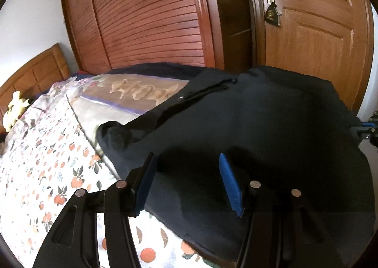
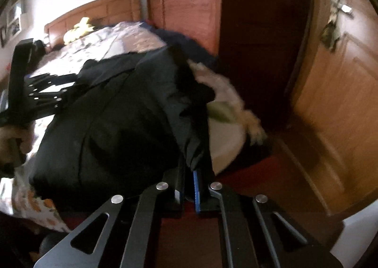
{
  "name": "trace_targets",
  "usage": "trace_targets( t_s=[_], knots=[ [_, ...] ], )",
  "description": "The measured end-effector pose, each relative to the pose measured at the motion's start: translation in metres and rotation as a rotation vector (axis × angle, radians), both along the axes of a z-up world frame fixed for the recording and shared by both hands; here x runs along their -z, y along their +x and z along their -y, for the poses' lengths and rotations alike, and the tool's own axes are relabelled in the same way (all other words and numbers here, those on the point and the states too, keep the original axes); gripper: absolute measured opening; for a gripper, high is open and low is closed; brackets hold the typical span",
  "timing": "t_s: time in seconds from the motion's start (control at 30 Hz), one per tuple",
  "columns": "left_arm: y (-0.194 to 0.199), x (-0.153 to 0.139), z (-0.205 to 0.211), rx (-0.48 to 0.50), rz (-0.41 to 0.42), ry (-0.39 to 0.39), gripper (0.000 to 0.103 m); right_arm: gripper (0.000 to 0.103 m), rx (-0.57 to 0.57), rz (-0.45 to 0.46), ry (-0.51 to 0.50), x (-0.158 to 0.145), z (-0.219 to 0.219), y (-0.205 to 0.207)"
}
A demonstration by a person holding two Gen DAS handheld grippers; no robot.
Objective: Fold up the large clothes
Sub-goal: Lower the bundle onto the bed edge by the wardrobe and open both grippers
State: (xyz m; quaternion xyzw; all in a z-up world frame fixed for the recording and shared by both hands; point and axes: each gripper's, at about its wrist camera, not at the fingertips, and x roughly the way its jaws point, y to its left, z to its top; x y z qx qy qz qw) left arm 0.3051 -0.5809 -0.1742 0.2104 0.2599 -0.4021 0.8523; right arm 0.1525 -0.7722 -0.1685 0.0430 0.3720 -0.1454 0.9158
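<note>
A large dark navy garment with a zip lies spread over the foot of the bed. My left gripper is open just above the garment's near edge, its blue pads apart and nothing between them. In the right wrist view the same garment hangs bunched at the bed's corner. My right gripper is shut on a fold of the garment's edge and holds it up. The left gripper shows at the far left of that view, and the right gripper at the right edge of the left view.
The bed has a floral orange-print cover and a brown lettered blanket. A yellow plush toy sits by the wooden headboard. A louvred wardrobe and a wooden door stand behind the bed. Dark red floor lies beside it.
</note>
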Motion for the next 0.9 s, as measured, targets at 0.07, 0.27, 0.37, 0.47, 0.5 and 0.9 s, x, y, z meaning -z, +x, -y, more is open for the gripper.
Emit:
trace_targets(
  t_s=[0.07, 0.27, 0.37, 0.47, 0.5, 0.9],
  knots=[
    [0.0, -0.002, -0.006, -0.013, -0.014, -0.014, 0.057, 0.023, 0.022, 0.033, -0.034, -0.01, -0.001, -0.002],
    [-0.021, -0.021, -0.032, -0.022, 0.015, -0.084, 0.098, 0.058, 0.035, 0.157, -0.115, -0.045, -0.014, -0.006],
    [-0.037, -0.035, -0.046, -0.013, 0.038, -0.133, 0.101, 0.061, 0.001, 0.177, -0.113, -0.049, -0.026, 0.0],
    [-0.048, -0.045, -0.058, -0.011, 0.036, -0.148, 0.101, 0.069, -0.025, 0.186, -0.105, -0.047, -0.037, 0.009],
    [-0.051, -0.048, -0.062, -0.012, 0.033, -0.152, 0.101, 0.069, -0.035, 0.182, -0.091, -0.044, -0.04, 0.013],
    [-0.085, -0.067, -0.116, -0.037, 0.003, -0.174, 0.101, 0.085, 0.003, 0.087, -0.001, -0.003, -0.036, 0.044]
  ],
)
